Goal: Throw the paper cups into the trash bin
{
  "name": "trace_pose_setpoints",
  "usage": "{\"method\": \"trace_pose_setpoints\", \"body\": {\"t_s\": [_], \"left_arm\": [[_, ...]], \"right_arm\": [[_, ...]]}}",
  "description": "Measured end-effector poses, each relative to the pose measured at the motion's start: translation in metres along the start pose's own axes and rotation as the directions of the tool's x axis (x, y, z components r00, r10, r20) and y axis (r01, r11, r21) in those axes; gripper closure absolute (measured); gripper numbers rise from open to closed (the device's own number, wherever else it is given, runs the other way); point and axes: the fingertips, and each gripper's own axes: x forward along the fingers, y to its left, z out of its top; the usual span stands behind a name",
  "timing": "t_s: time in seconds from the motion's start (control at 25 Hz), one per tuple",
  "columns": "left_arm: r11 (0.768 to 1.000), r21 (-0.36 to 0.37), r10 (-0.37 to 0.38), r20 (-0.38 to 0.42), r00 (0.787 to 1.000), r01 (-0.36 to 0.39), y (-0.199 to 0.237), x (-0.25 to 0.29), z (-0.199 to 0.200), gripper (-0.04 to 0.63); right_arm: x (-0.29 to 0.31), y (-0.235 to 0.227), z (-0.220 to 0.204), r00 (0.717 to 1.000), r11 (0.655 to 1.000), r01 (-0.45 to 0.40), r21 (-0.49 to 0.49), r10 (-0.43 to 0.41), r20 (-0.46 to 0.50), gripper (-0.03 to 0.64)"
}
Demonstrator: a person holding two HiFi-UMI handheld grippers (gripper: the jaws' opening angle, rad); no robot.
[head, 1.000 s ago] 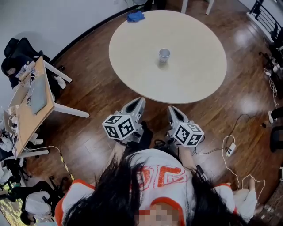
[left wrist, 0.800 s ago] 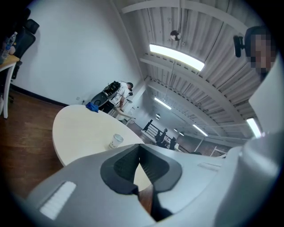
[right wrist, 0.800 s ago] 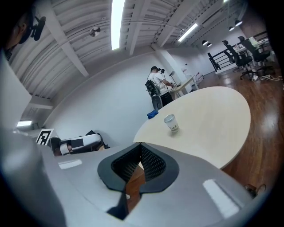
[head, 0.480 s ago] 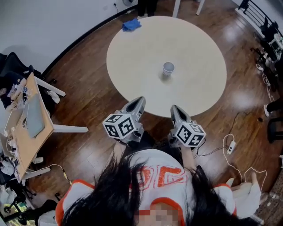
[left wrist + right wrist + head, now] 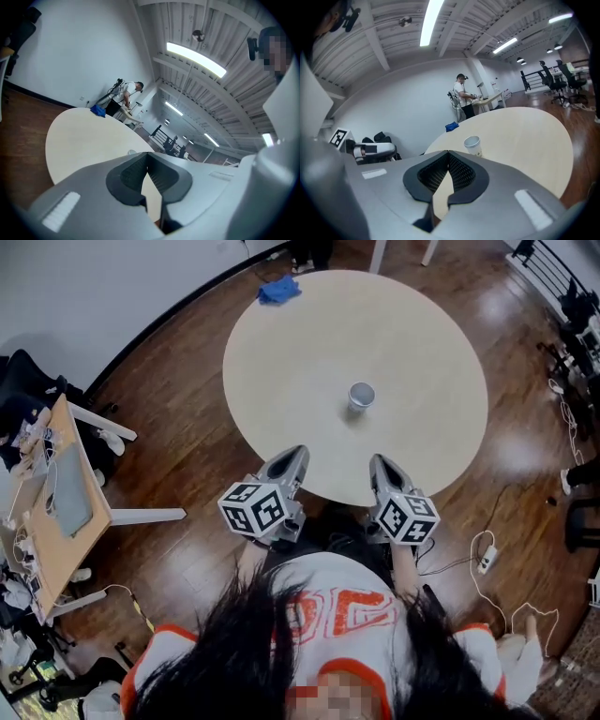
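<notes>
A single white paper cup (image 5: pixel 361 396) stands upright near the middle of the round cream table (image 5: pixel 281 371); the right gripper view shows the same cup (image 5: pixel 473 145) beyond the jaws. My left gripper (image 5: pixel 292 457) hovers at the table's near edge, shut with nothing between its tips (image 5: pixel 147 154). My right gripper (image 5: pixel 380 463) is beside it, also at the near edge, shut and empty (image 5: pixel 448 153). The cup is ahead of the right gripper, well apart from both. No trash bin shows in any view.
A blue cloth (image 5: pixel 278 291) lies at the table's far edge. A wooden desk (image 5: pixel 70 488) with clutter stands at the left. Cables and a power strip (image 5: pixel 486 552) lie on the wood floor at right. A person (image 5: pixel 462 96) stands at a far desk.
The view has closed in on the table. Both grippers now reach its near edge, and the cup sits closer to the right gripper. Both stay shut.
</notes>
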Motion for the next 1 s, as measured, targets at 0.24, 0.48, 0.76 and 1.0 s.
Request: {"method": "trace_pose_setpoints", "body": {"t_s": [0.24,0.48,0.76,1.0], "left_arm": [[0.996,-0.013,0.091,0.083,0.992,-0.090,0.019,0.016,0.032,0.595],[0.983,-0.037,0.184,0.110,0.977,-0.180,0.036,0.017,0.040,0.595],[0.969,-0.068,0.245,0.096,0.965,-0.239,0.041,0.016,0.030,0.595],[0.963,-0.068,0.267,0.093,0.959,-0.261,0.043,0.010,0.026,0.595]], "right_arm": [[0.064,-0.022,0.017,0.996,0.981,-0.041,-0.187,0.026,-0.082,0.614],[0.132,-0.029,0.014,0.969,0.881,-0.154,-0.446,0.047,-0.242,0.497],[0.178,-0.023,-0.024,0.900,0.622,-0.326,-0.711,-0.026,-0.435,0.485],[0.190,-0.033,-0.035,0.899,0.584,-0.278,-0.763,-0.121,-0.420,0.577]]}}
